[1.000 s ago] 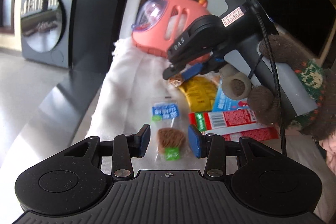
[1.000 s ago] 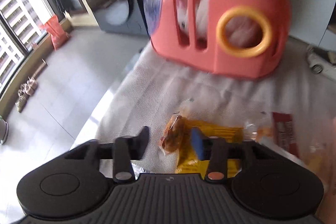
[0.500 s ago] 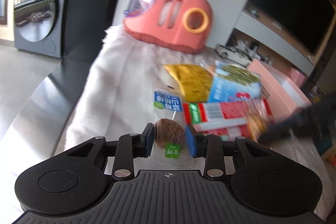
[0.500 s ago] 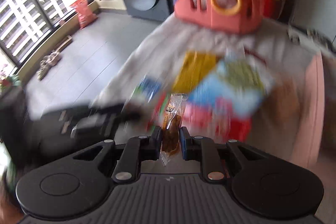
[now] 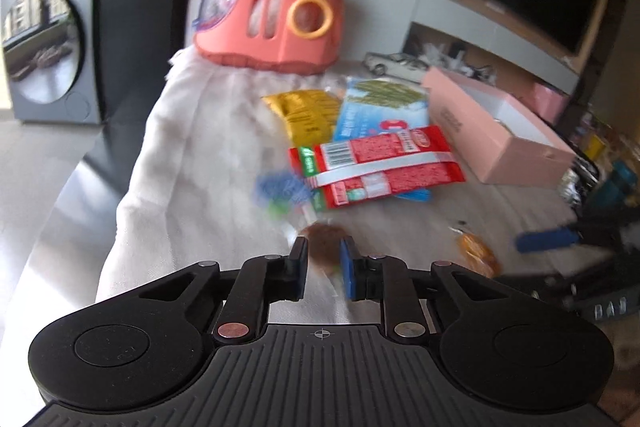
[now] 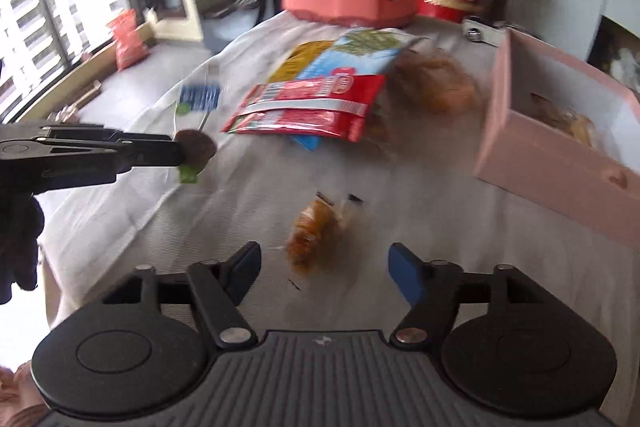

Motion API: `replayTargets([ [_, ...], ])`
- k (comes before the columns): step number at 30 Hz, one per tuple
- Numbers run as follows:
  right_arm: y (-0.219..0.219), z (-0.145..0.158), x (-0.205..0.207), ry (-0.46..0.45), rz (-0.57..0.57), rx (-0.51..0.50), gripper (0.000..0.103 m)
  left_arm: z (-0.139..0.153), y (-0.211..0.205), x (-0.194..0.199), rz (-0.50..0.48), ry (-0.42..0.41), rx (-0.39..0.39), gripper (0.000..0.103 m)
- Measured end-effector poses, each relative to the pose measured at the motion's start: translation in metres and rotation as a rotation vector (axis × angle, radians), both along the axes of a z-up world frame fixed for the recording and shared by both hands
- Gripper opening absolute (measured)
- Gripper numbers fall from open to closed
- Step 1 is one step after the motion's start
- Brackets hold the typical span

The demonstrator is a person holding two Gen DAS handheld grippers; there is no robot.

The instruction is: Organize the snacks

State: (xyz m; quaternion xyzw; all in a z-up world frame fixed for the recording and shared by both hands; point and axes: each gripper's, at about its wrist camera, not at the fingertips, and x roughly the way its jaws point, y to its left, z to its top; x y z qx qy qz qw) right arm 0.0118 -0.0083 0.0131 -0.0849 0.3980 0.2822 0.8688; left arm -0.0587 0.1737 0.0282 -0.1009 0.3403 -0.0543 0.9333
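Closing on a round brown snack in a clear crinkly wrapper with a blue-and-green label (image 5: 322, 251), the left gripper (image 5: 323, 269) has its jaws narrow, the pads pressing the disc's two sides, with the label end trailing loose toward the pink rectangular cardboard box (image 6: 560, 131). The right gripper (image 6: 324, 269) has its jaws opening wide with nothing between them; a small orange snack in a clear film packet (image 6: 316, 231) lies on the white cloth-covered desk (image 6: 248, 195) just ahead of them, well short of the pink box. My guess is the slick film is the risk: pinched only across the hard disc, the brown snack could swivel or slide out on the way to the box. Beyond, nearer the box's far end, glossy flat pouches overlap: a red-and-white one (image 5: 376, 163) on top, with a pale blue one (image 5: 380, 107) and a yellow one (image 5: 306, 113) behind. A coral plastic carrier with an orange handle (image 5: 272, 11) stands behind them.
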Motion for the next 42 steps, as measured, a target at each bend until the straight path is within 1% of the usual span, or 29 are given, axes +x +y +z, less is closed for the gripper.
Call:
replayTargets([
  [3,-0.006,-0.014,-0.001,-0.001,-0.06,0.008,0.074,-0.004,0.003,0.015,0.054,0.0,-0.038,0.022],
  [5,-0.01,-0.019,-0.007,-0.025,-0.089,0.046,0.081,-0.004,0.002,0.022,0.07,-0.008,-0.058,0.023],
  [7,-0.007,-0.022,-0.012,-0.046,-0.108,0.044,0.085,-0.005,-0.002,0.029,0.068,-0.017,-0.054,0.024],
  [9,0.0,-0.025,-0.018,-0.074,-0.106,-0.002,0.089,-0.005,-0.01,0.034,0.052,-0.012,-0.015,0.026],
  [10,0.001,-0.026,-0.021,-0.086,-0.111,-0.016,0.092,-0.005,-0.015,0.036,0.041,-0.011,0.017,0.027],
  [11,-0.001,-0.029,-0.021,-0.075,-0.129,-0.009,0.099,-0.005,-0.02,0.036,0.025,-0.011,0.059,0.028],
  [12,-0.002,-0.03,-0.018,-0.062,-0.132,-0.005,0.102,-0.005,-0.023,0.035,0.012,-0.014,0.089,0.028],
  [14,-0.003,-0.031,-0.019,-0.064,-0.129,-0.006,0.103,-0.007,-0.029,0.03,0.001,-0.02,0.142,0.028],
  [15,-0.003,-0.032,-0.02,-0.068,-0.131,-0.004,0.103,-0.008,-0.03,0.026,0.002,-0.025,0.15,0.029],
  [17,-0.004,-0.033,-0.025,-0.085,-0.145,0.004,0.103,-0.008,-0.028,0.019,-0.005,-0.029,0.14,0.029],
  [19,-0.004,-0.035,-0.029,-0.105,-0.158,0.011,0.103,-0.008,-0.023,0.013,-0.018,-0.029,0.105,0.029],
  [21,-0.005,-0.035,-0.03,-0.105,-0.165,0.013,0.103,-0.008,-0.014,0.006,-0.019,-0.025,0.031,0.026],
  [22,-0.005,-0.035,-0.031,-0.106,-0.166,0.014,0.103,-0.007,-0.011,0.003,-0.014,-0.022,0.002,0.022],
  [23,-0.005,-0.035,-0.031,-0.108,-0.166,0.016,0.103,-0.006,-0.008,-0.002,-0.008,-0.022,-0.027,0.012],
  [24,-0.006,-0.034,-0.032,-0.111,-0.162,0.015,0.103,-0.005,-0.008,-0.006,-0.008,-0.022,-0.039,0.009],
  [25,-0.006,-0.034,-0.031,-0.112,-0.156,0.015,0.103,-0.004,-0.009,-0.012,-0.01,-0.025,-0.047,0.009],
  [27,-0.006,-0.033,-0.03,-0.108,-0.143,0.017,0.103,-0.001,-0.016,-0.025,-0.04,-0.032,-0.043,0.009],
  [31,-0.007,-0.03,-0.032,-0.103,-0.128,0.016,0.103,0.001,-0.031,-0.044,-0.087,-0.014,-0.024,0.009],
  [34,-0.006,-0.025,-0.036,-0.126,-0.105,0.032,0.103,0.0,-0.04,-0.053,-0.112,-0.007,-0.002,0.01],
  [36,-0.002,-0.023,-0.039,-0.145,-0.085,0.026,0.103,0.0,-0.04,-0.055,-0.073,-0.012,0.018,0.01],
  [37,0.001,-0.022,-0.04,-0.155,-0.079,0.013,0.103,0.002,-0.038,-0.054,-0.048,-0.023,0.013,0.01],
  [39,0.004,-0.02,-0.041,-0.187,-0.085,-0.015,0.103,0.007,-0.027,-0.051,0.019,-0.039,-0.039,0.012],
  [40,0.004,-0.02,-0.041,-0.199,-0.088,-0.024,0.103,0.008,-0.02,-0.047,0.075,-0.023,-0.08,0.013],
  [41,0.004,-0.02,-0.04,-0.204,-0.09,-0.031,0.103,0.008,-0.016,-0.042,0.121,0.007,-0.099,0.014],
  [42,0.004,-0.022,-0.039,-0.203,-0.094,-0.036,0.103,0.008,-0.012,-0.037,0.17,0.039,-0.099,0.014],
])
